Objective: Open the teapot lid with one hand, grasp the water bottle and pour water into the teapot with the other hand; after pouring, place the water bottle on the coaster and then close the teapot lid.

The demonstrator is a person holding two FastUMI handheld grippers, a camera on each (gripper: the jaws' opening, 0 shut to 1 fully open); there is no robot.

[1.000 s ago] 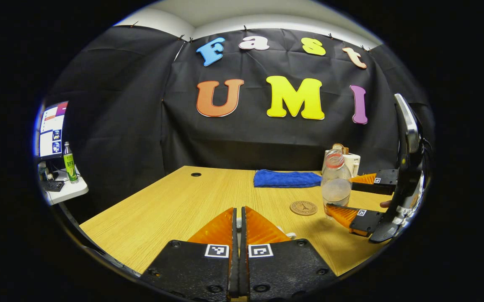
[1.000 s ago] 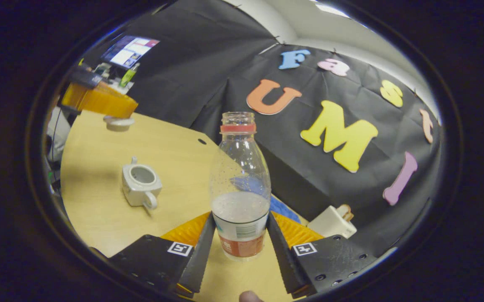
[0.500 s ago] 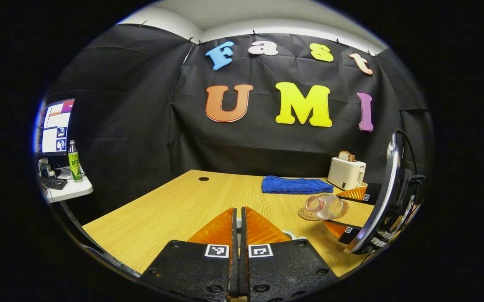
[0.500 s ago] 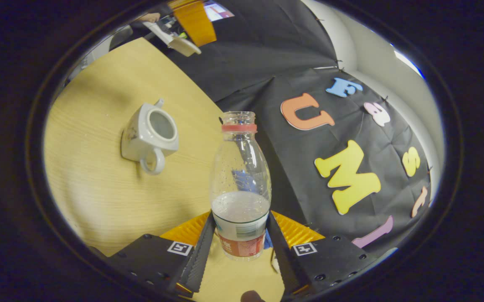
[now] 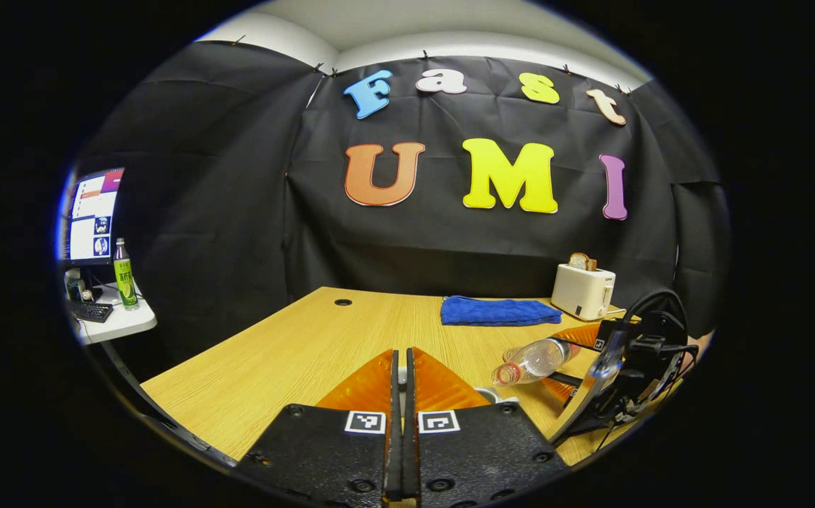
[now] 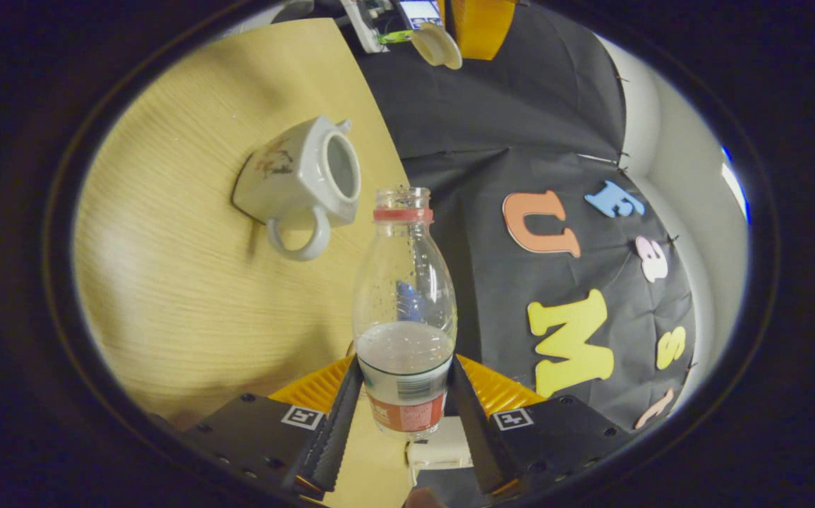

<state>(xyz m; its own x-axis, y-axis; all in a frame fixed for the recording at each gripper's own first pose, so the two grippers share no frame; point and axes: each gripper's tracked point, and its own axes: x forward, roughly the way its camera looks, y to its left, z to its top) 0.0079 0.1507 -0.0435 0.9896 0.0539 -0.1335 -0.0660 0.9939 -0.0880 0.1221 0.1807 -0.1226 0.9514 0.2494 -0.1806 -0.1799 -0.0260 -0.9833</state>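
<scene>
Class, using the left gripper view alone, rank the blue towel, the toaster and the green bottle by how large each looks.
1. blue towel, the widest patch.
2. toaster.
3. green bottle, thin and far off on the side desk.
The bottle's distance shrinks it, so this says nothing of true size.

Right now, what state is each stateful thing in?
Water bottle: uncapped, partly full, tipped toward the teapot.
Teapot: lid off, standing on the table.
Teapot lid: lifted, held by the left gripper.
Right gripper: shut on the bottle.
Toaster: bread in its slot.
</scene>
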